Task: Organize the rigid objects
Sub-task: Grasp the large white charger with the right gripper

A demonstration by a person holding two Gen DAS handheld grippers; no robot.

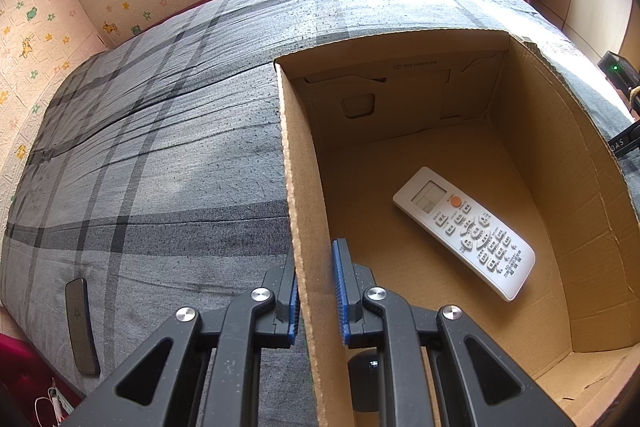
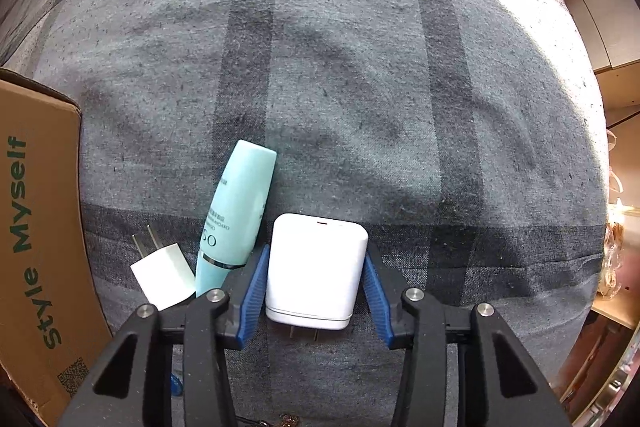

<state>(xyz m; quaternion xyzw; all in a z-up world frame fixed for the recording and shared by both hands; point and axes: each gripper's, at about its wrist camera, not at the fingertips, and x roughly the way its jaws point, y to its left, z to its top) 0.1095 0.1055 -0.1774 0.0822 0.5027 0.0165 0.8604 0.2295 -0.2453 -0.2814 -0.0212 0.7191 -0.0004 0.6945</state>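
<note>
Left gripper [image 1: 318, 291]: jaws closed on the left wall of the open cardboard box [image 1: 298, 187], one blue pad outside the wall and one inside, both pressed to the cardboard. The box stands on a bed with a grey plaid cover [image 1: 160, 147]. Inside, a white remote [image 1: 466, 229] lies flat on the box floor, buttons up, set diagonally, well apart from the gripped wall. A dark phone [image 1: 82, 325] lies on the cover near the bed's left edge. Right gripper [image 2: 312, 291]: pointed down at the cover, jaws partly open, with a large white charger [image 2: 316, 271] between them; the pads stand at its two sides, touching or very nearly so, and firm contact cannot be confirmed. The charger lies flat, prongs toward the camera. Just left of the left finger lies a teal tube [image 2: 236, 211], tilted, its cap end partly hidden behind the finger. Beside the tube lies a small white plug [image 2: 162, 277], prongs pointing away. The box's outer side, printed in green lettering, shows at the left edge of the right wrist view.
</note>
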